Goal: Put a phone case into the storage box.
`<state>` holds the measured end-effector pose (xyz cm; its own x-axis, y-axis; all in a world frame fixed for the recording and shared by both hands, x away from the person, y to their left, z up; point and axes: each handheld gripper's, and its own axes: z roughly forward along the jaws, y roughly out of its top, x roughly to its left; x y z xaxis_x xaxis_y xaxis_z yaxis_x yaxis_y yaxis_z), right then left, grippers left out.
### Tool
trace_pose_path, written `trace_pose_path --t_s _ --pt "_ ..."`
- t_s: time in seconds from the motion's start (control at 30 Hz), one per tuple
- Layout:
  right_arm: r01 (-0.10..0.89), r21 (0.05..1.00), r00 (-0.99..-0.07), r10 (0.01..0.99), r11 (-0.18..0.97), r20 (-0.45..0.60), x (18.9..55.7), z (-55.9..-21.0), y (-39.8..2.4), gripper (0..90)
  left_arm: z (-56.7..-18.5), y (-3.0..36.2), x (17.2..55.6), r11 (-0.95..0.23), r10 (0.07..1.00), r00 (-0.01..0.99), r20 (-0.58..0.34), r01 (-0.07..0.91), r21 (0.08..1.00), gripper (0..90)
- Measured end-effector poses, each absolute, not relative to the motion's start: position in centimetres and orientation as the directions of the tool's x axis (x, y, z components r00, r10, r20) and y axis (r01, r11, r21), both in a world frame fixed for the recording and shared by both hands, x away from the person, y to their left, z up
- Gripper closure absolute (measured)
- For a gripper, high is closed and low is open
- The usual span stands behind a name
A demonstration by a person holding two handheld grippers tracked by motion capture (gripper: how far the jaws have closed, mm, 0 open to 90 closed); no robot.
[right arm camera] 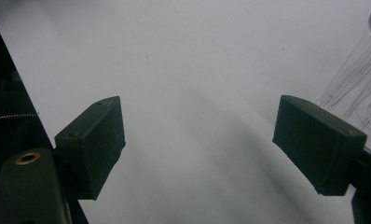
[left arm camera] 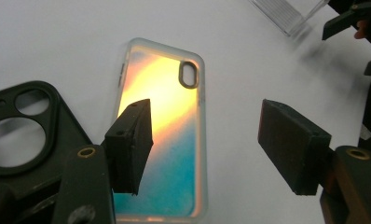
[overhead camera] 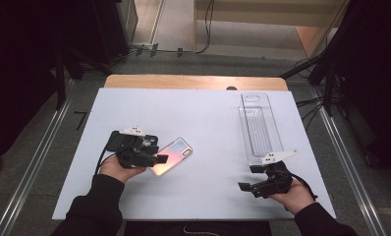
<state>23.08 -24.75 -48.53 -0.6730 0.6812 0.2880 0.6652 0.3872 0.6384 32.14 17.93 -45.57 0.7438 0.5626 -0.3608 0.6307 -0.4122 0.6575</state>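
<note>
Desk (overhead camera: 203, 113): white sheet over a wooden top, grey floor around it, dark stands at both sides.

Iridescent phone case (overhead camera: 171, 156): lies flat on the desk, left of centre, camera cutout toward the far right. In the left gripper view it (left arm camera: 162, 140) runs under and past the left finger; neither pad presses it.

Left gripper (overhead camera: 152, 158): fingers apart, nothing clamped, just over the case's near end.

Black phone case (overhead camera: 120, 140): beside the iridescent one, under the left hand; the left gripper view shows its (left arm camera: 25, 126) round lens openings.

Right gripper (overhead camera: 250, 178): fingers wide, empty, above bare desk.

Clear plastic tray (overhead camera: 260, 128): far right, just beyond the right gripper; its ribbed edge (right arm camera: 360, 84) appears in the right gripper view.
</note>
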Motion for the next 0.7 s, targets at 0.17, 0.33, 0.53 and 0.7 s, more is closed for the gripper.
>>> trace_pose_path --t_s 0.17,0.33,0.53,0.7 --pt "0.664 0.640 -0.672 0.683 0.387 0.285 23.2 -48.5 -24.7 14.7 -45.6 18.2 31.0 -0.416 0.542 0.753 -0.374 0.627 0.659 32.7" --pt "0.661 0.643 -0.673 0.685 0.386 0.280 23.1 -48.5 -24.7 14.7 -45.8 18.8 29.6 -0.406 0.524 0.768 -0.367 0.604 0.685 32.3" --pt "0.659 0.646 -0.673 0.684 0.384 0.281 23.1 -48.4 -24.8 14.7 -46.4 19.7 28.5 -0.417 0.520 0.771 -0.369 0.606 0.678 30.6" --pt "0.660 0.645 -0.673 0.684 0.385 0.280 23.0 -48.4 -24.7 14.7 -47.0 20.2 27.5 -0.439 0.516 0.780 -0.354 0.596 0.673 29.6"
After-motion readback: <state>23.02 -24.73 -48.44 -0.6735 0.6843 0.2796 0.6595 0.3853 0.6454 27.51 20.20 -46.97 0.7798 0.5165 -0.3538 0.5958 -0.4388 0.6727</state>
